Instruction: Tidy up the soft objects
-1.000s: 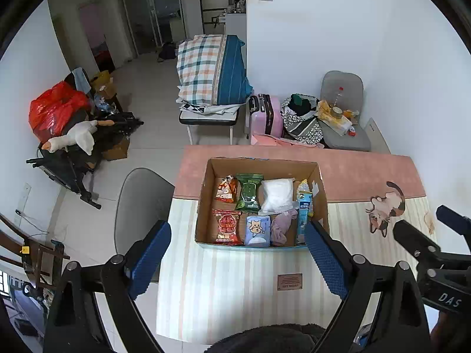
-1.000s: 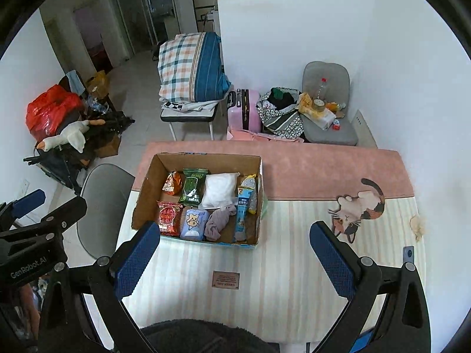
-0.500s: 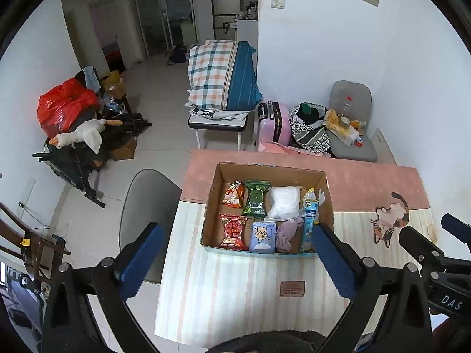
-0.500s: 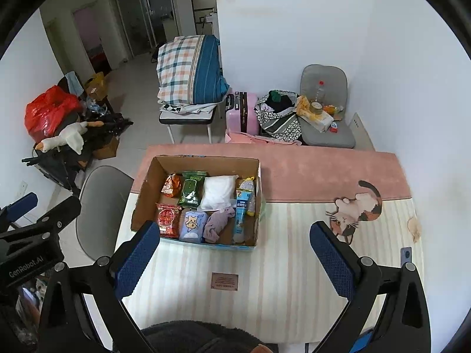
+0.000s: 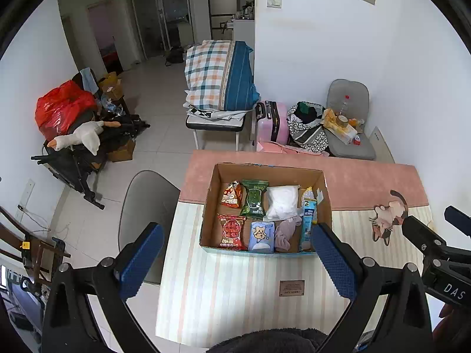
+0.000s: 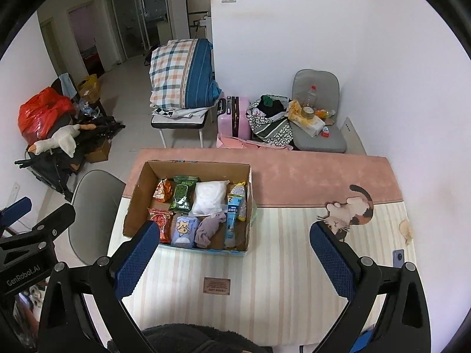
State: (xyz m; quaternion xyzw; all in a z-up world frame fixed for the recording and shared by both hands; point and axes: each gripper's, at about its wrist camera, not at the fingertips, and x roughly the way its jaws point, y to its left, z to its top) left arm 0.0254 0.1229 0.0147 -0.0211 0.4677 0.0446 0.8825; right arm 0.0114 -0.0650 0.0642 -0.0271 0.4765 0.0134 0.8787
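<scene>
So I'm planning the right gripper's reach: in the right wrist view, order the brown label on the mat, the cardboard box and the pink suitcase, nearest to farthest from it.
From the right gripper:
1. Brown label, on the striped mat, just below the fingers.
2. Cardboard box, ahead, left of centre.
3. Pink suitcase, on the floor beyond the table.

- My left gripper (image 5: 237, 257) hangs high, both blue-padded fingers (image 5: 140, 260) spread wide with nothing between them.
- My right gripper (image 6: 235, 257) sits at much the same height, jaws just as wide apart and holding nothing.
- In the left view, the right gripper's black body shows at the right edge; in the right view, the left one shows at the left edge: they are side by side.
</scene>
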